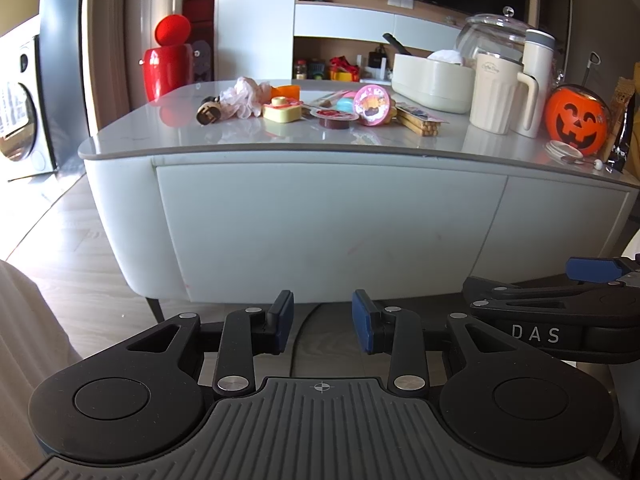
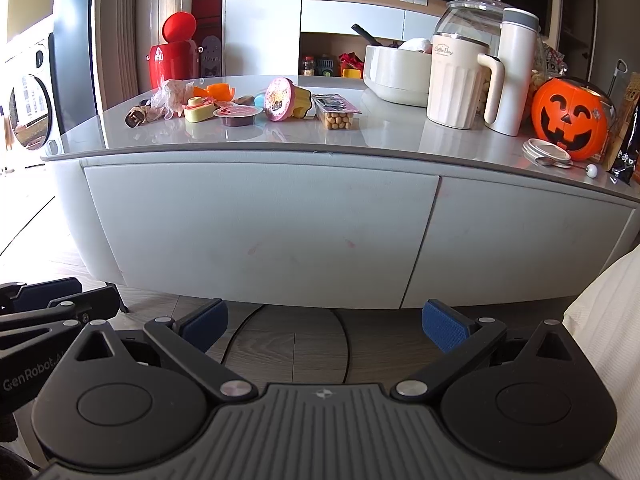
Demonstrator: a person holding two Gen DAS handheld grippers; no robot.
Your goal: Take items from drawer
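A pale grey cabinet faces both cameras, its left drawer front (image 1: 328,232) (image 2: 260,232) shut and flush, with a second shut front (image 2: 532,240) to the right. On the top lie several small items: a pink round snack cup (image 1: 372,105) (image 2: 280,99), a yellow toy (image 1: 282,111), a jelly cup (image 2: 235,114) and a snack pack (image 2: 336,112). My left gripper (image 1: 323,322) hangs open and empty, low before the drawer. My right gripper (image 2: 325,326) is open wide, also empty, at the same height. Each gripper shows at the edge of the other's view.
A cream jug (image 2: 456,80), a white flask (image 2: 514,72), a glass jar (image 2: 472,16), a white bowl (image 2: 396,76) and an orange pumpkin bucket (image 2: 570,118) stand at the right of the top. A red bin (image 1: 168,64) stands behind. Wood floor with cables (image 2: 344,344) lies below.
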